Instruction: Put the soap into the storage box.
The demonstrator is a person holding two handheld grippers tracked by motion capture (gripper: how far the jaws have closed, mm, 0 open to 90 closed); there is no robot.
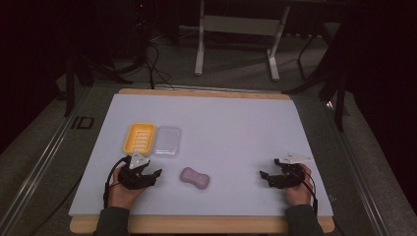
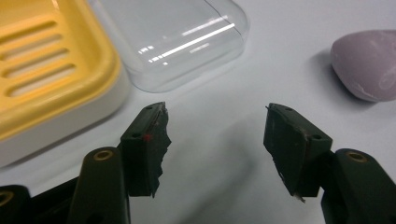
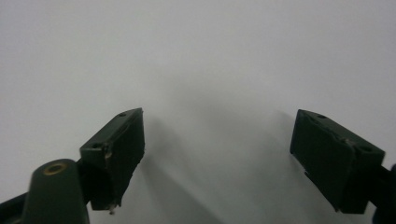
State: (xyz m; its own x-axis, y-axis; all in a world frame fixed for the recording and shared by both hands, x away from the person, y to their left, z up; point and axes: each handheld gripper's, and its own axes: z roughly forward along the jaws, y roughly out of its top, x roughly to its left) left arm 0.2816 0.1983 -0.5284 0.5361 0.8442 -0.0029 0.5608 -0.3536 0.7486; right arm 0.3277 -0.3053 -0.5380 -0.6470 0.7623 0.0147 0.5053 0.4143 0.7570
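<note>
High view: a lilac soap bar (image 1: 194, 177) lies on the pale table mat (image 1: 236, 128), taken here as the landmark. The yellow slotted soap dish (image 1: 140, 137) sits up and to the left of the bar, well apart from it, with a clear plastic lid (image 1: 167, 140) touching or just beside the dish's right edge. The left gripper (image 1: 156, 173) rests just left of the bar, jaws spread and empty; the left gripper view places the bar (image 2: 369, 63) beyond and to the right of the gap between them. The right gripper (image 1: 263, 174) waits well to the right of the bar, jaws likewise released over bare mat. Judged step: approach and grasp of the bar. A sound grasp calls for turning the left gripper toward the bar, centring it between the jaws across its narrow waist, and closing gently, since soap may slip.
</note>
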